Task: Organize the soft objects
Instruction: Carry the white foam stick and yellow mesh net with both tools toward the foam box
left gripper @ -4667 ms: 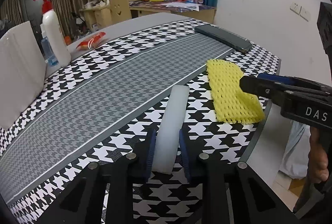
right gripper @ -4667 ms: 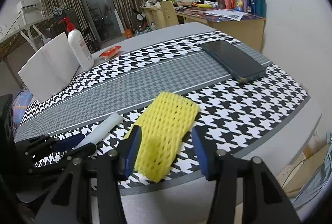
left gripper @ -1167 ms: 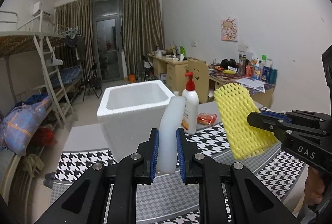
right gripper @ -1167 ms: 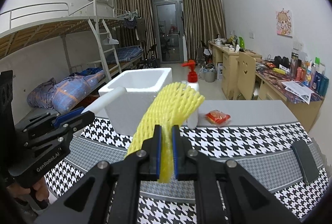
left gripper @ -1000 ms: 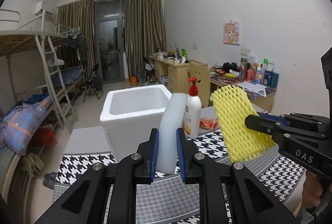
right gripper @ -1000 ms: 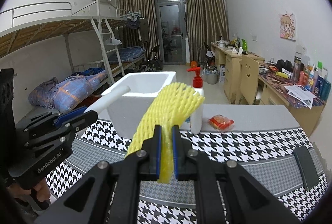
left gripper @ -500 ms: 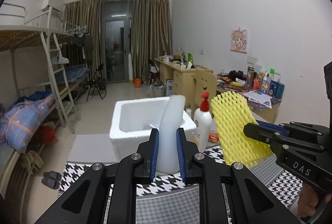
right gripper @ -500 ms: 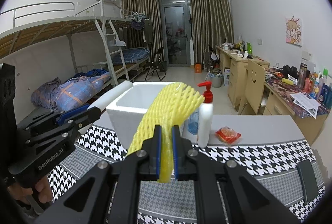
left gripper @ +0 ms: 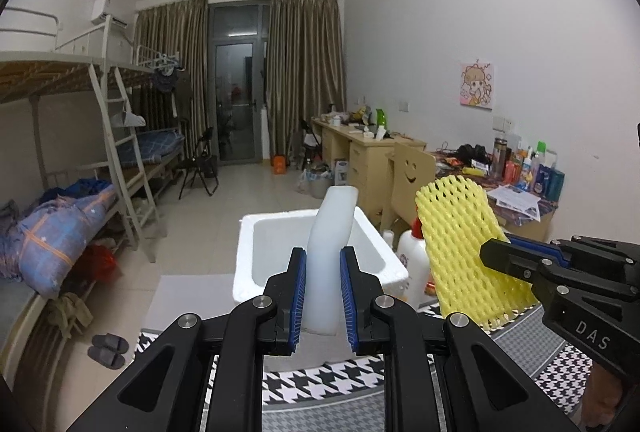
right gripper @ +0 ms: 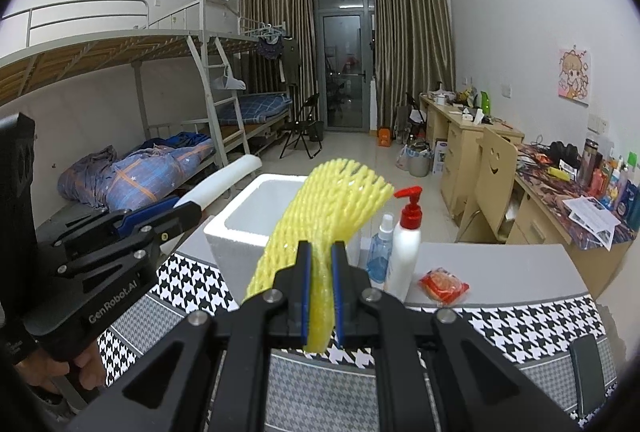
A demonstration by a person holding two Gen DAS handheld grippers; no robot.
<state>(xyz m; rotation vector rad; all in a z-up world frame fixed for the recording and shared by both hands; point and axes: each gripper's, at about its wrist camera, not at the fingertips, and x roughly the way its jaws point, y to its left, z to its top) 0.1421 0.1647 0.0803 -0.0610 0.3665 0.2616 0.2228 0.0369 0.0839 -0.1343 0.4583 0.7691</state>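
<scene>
My left gripper (left gripper: 323, 296) is shut on a white foam strip (left gripper: 330, 252) and holds it upright in the air, in front of the open white foam box (left gripper: 256, 264). My right gripper (right gripper: 320, 290) is shut on a yellow foam net (right gripper: 324, 216), held up above the table near the same box (right gripper: 236, 228). In the left wrist view the yellow net (left gripper: 464, 252) and right gripper (left gripper: 516, 260) are to the right. In the right wrist view the left gripper (right gripper: 188, 214) with the white strip (right gripper: 224, 180) is to the left.
A white pump bottle (right gripper: 406, 252) and a blue spray bottle (right gripper: 378, 252) stand right of the box. A red snack packet (right gripper: 442, 284) lies on the grey table. A dark phone (right gripper: 588, 376) lies at the right on the houndstooth cloth (right gripper: 520, 328). Bunk beds and desks are behind.
Both grippers have lifted their foam pieces off the table and carried them toward the white box, which now appears closer and lower in both views.
</scene>
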